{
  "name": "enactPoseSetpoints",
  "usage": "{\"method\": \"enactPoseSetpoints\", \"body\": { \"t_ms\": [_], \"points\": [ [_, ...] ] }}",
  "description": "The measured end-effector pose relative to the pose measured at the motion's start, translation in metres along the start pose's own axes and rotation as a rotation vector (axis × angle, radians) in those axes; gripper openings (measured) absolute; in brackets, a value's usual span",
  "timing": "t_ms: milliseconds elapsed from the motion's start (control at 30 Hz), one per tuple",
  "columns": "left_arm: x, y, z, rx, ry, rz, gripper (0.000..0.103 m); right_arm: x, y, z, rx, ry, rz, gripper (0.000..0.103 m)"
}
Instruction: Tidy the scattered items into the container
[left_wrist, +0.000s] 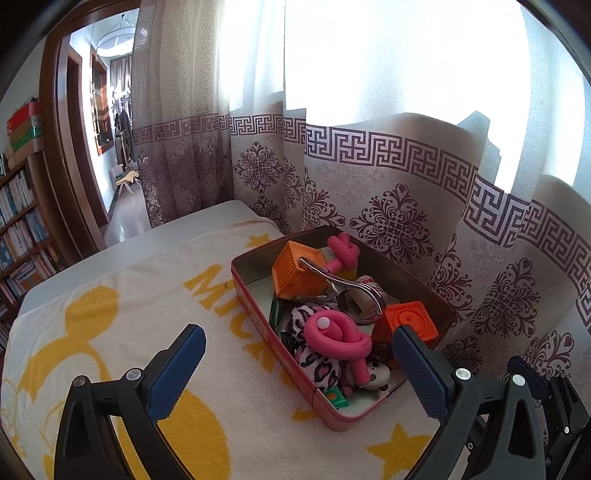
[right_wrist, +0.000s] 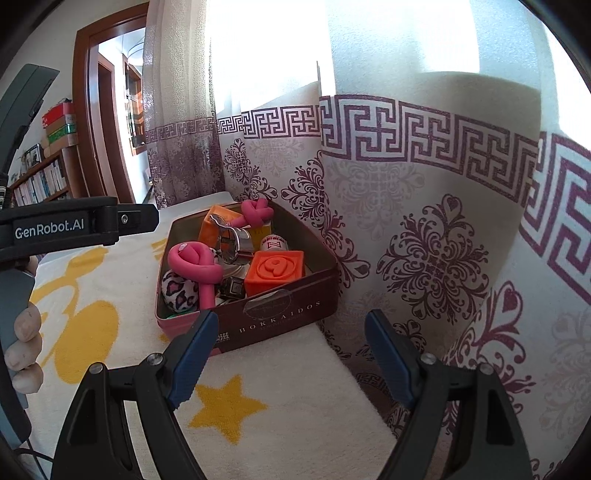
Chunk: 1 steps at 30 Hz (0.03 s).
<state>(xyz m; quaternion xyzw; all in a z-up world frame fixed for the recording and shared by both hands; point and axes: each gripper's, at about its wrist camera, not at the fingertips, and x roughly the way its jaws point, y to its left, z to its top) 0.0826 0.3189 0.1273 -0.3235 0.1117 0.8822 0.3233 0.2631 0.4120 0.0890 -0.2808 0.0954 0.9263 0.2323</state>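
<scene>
Both hand-held grippers hang open and empty over the towel-covered table, the tin already full.

Nearest, the left hand-held gripper (left_wrist: 299, 363) has its jaws spread wide beside the tin's near corner; the right hand-held gripper (right_wrist: 291, 350) gapes just short of the tin (right_wrist: 280, 314). The tin sits on the yellow-and-white towel (left_wrist: 110, 332), against the patterned curtain (right_wrist: 424, 221). Inside lie a pink knotted toy (left_wrist: 336, 332), a leopard-print plush (right_wrist: 177, 290), orange blocks (right_wrist: 275, 271) and a metal tool (left_wrist: 351, 291).
</scene>
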Motion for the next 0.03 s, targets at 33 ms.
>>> {"method": "enactPoseSetpoints", "body": {
  "t_ms": [33],
  "points": [
    [-0.0009, -0.0007, -0.0007, 0.009, -0.006, 0.016, 0.102, -0.0003, -0.0001, -0.0001, 0.001, -0.001, 0.006, 0.084]
  ]
}}
